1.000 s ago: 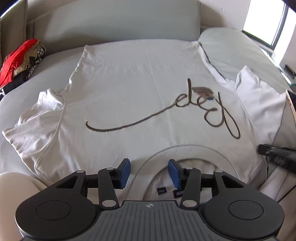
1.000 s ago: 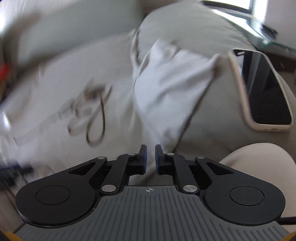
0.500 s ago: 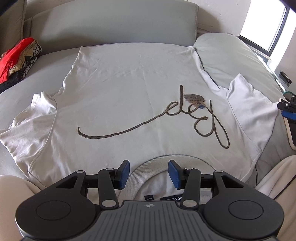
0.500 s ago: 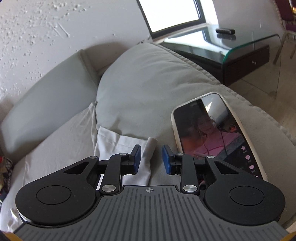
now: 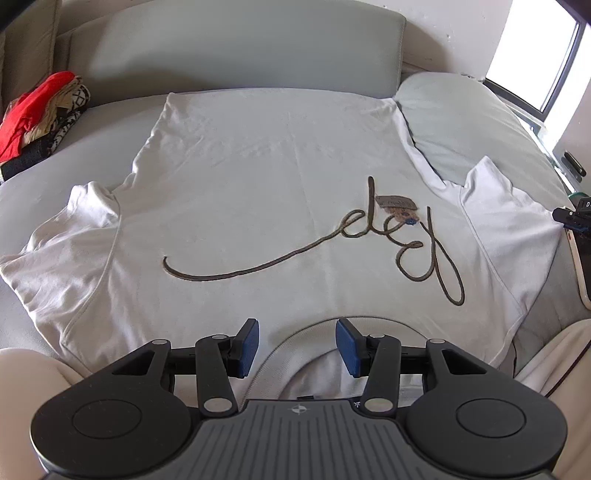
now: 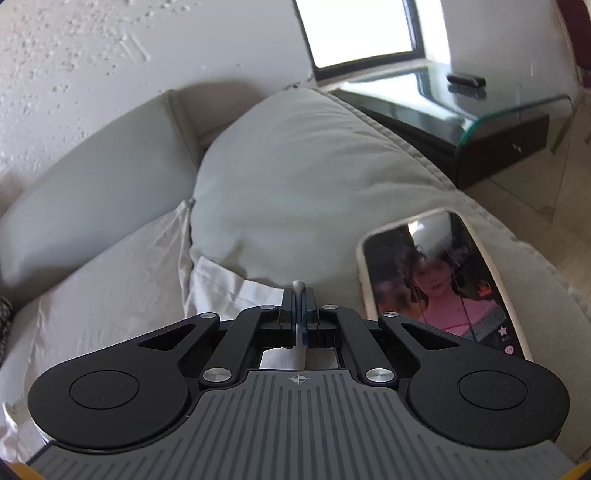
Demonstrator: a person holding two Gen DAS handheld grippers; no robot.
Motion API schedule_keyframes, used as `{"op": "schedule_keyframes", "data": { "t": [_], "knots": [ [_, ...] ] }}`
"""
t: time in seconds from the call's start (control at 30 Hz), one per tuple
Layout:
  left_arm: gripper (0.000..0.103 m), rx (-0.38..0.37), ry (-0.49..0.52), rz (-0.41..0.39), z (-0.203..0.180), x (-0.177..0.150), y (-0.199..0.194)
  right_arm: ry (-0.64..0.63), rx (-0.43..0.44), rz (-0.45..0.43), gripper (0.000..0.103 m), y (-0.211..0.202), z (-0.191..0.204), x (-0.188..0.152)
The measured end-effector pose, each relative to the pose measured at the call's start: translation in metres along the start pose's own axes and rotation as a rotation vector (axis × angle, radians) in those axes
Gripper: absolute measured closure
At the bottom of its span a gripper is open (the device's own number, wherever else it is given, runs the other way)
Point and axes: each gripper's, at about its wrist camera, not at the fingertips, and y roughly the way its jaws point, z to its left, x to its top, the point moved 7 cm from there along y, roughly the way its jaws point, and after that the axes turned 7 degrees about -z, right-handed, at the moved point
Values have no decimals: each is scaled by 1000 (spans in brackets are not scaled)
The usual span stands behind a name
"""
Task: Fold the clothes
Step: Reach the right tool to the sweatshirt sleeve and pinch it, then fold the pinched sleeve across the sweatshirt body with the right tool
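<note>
Item one: white T-shirt [image 5: 258, 192], spread flat and face up on the grey sofa seat [image 5: 66, 177], neckline nearest us, hem against the back cushion [image 5: 240, 48]. A brown cursive script [image 5: 354, 232] runs across the chest, with a small patch beside it. One short sleeve [image 5: 66, 236] lies out to the left of the left wrist view; the other sleeve [image 5: 509, 221] reaches to the right, up against a grey pillow [image 5: 461, 122].

Item two: left tongs [image 5: 297, 347]. We find them standing apart, blue pads either side of the ribbed collar [image 5: 280, 354], with nothing pressed between them; whether they touch the cloth we cannot tell.

Item three: right tongs [image 6: 299, 295]. Their jaws have just been closing and we now see them together, clamped on a thin fold of the white sleeve edge [image 6: 236, 288] that pokes out above the pads. In the left wrist view they [image 5: 570, 218] show at the far right edge, at the sleeve's outer end.

Item four: phone [image 6: 436, 288] in a pale case, screen lit, lying on the sofa just right of the right tongs.

Item five: pile of clothes [image 5: 37, 118], red, cream and black-patterned, at the seat's far left.

Item six: glass side table [image 6: 461, 99] beyond the pillow, under a bright window [image 6: 358, 29].
</note>
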Motion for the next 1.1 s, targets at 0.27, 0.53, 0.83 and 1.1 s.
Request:
{"op": "schedule_keyframes", "data": {
  "t": [0.27,0.53,0.83,1.1],
  "knots": [
    [57,-9,-30,-27,8,0,-10,-430,183,-113,101,-50,101,-19],
    [57,17,-61,-45,19,2,-16,-922,416,7,93,-73,178,-121],
    [57,24,-77,-42,26,2,-17,-594,292,125,74,-61,112,-86],
    [57,9,-52,-29,18,3,-12,-365,147,246,69,-12,63,-71]
  ]
}}
